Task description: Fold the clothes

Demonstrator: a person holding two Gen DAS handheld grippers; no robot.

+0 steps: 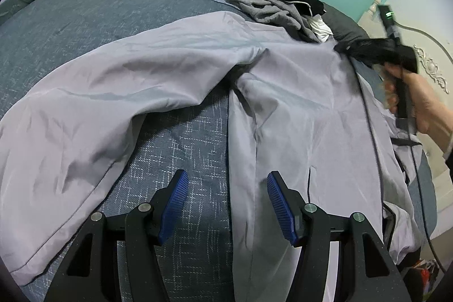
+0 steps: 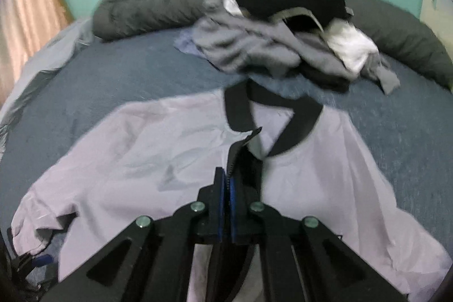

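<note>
On the blue bed lies a light purple jacket, spread out flat with its front up. I see no fold in it yet, so the folding has hardly begun. My right gripper is clenched, and it looks to be pinching the black zipper edge in the middle of the jacket, just below the dark collar at 12 o'clock. My left gripper is released, its blue pads wide apart and holding nothing, hanging over the jacket's side edge. One sleeve stretches off toward 9 o'clock. At 12 o'clock a pile of other clothes waits, grey, white and black, so I think lots of folding is left. Behind it sits a rolled grey blanket. Toward 10 o'clock the bed is bare, good room for moving. At 3 o'clock the bed's edge is close, and the jacket hangs near it.
</note>
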